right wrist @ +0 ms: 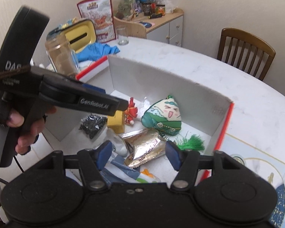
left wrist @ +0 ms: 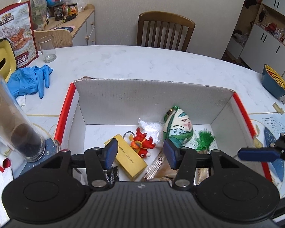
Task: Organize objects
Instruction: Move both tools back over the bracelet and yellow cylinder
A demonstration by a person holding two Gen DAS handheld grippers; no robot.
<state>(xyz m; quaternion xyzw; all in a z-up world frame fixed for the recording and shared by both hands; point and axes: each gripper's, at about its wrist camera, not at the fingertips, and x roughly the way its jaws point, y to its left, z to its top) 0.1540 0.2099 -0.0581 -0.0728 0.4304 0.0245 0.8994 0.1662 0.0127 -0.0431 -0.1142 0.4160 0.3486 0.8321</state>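
We hold the left gripper (left wrist: 140,153) above the near end of the open cardboard box (left wrist: 152,98), which sits on the white table (left wrist: 142,60). Its fingers stand wide apart with nothing between the pads. Below the gap, on the box floor, lie the red toy (left wrist: 142,142) and the yellow box (left wrist: 131,161). The yellow box passes beneath the left pad; the red toy lies just beside it, toward the middle of the gap. Whether the pads touch either item cannot be determined from the left wrist view. The green plush (left wrist: 177,127) leans near the far wall, just beyond the right pad, with a clear bag (left wrist: 151,128) beside it and a green tassel (left wrist: 205,139) to its right.

We hold the right gripper (right wrist: 139,156) over the near right part of the same box. Its fingers are also wide apart and empty. The gold foil packet (right wrist: 148,150) lies directly below the gap, apart from both pads. The green plush (right wrist: 163,117) sits beyond it.

In the right wrist view, the left gripper body crosses the frame and hides part of the yellow box (right wrist: 116,121) and the red toy (right wrist: 132,112). A black mesh item (right wrist: 93,125) lies near the left wall. The items at the nearest edge of the box are cut off by the gripper housing and cannot be identified. In the left wrist view, only one finger of the right gripper (left wrist: 256,153) shows at the right edge.

Outside the box, blue gloves (left wrist: 30,79) and a drinking glass (left wrist: 47,49) rest on the table.
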